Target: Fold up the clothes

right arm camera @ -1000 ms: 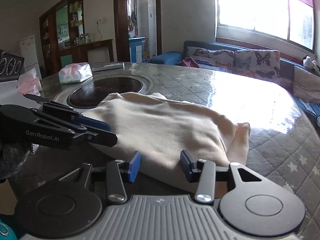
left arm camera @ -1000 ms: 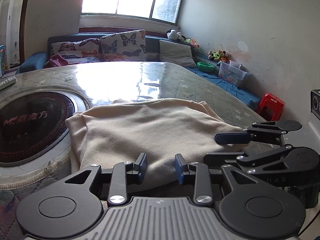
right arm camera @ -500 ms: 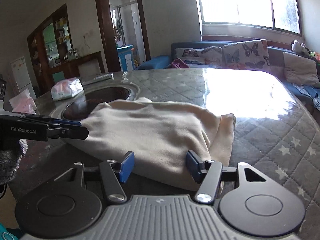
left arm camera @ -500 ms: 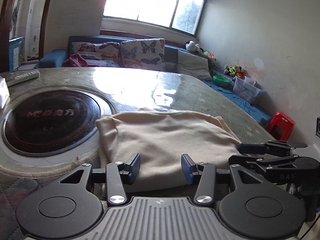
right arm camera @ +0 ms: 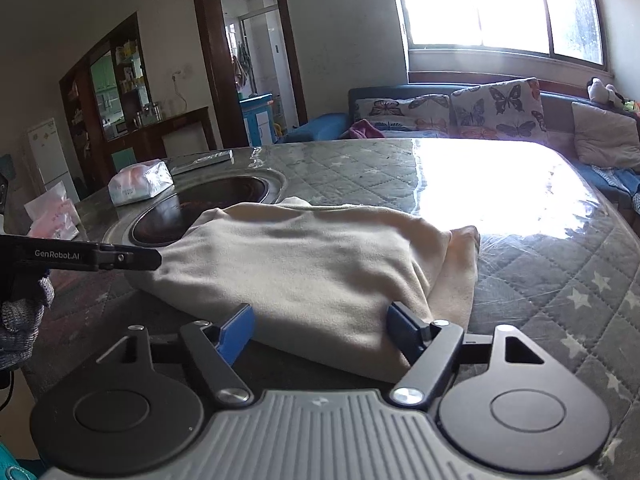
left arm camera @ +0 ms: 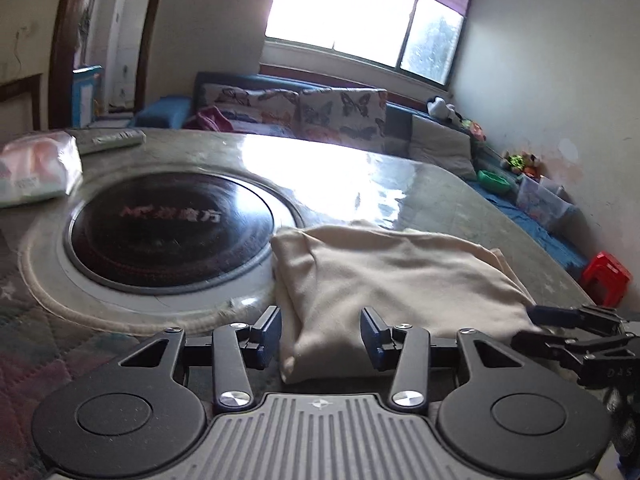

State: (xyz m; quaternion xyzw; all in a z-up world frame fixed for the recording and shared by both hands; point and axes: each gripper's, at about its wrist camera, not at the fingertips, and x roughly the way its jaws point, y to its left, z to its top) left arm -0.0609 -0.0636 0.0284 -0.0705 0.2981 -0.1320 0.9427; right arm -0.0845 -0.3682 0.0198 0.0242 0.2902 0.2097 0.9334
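Note:
A cream garment [left arm camera: 392, 276] lies folded in a thick rectangle on the quilted table; it also shows in the right wrist view [right arm camera: 312, 264]. My left gripper [left arm camera: 320, 334] is open, just short of the garment's near left corner, holding nothing. My right gripper [right arm camera: 320, 326] is open wide in front of the garment's near edge, holding nothing. The right gripper's tips show at the right edge of the left wrist view [left arm camera: 560, 320]. The left gripper shows at the left of the right wrist view [right arm camera: 100, 256], beside the garment's left end.
A round black cooktop [left arm camera: 172, 228] is set in the table left of the garment. A tissue pack [left arm camera: 36, 172] and a remote [left arm camera: 112, 140] lie beyond it. A sofa with butterfly cushions [right arm camera: 452, 112] stands behind the table. A red stool [left arm camera: 606, 276] stands at right.
Both grippers have drawn back and risen from the garment and opened wider. The left view has swung left, bringing the cooktop and tissue pack into view. The garment lies still.

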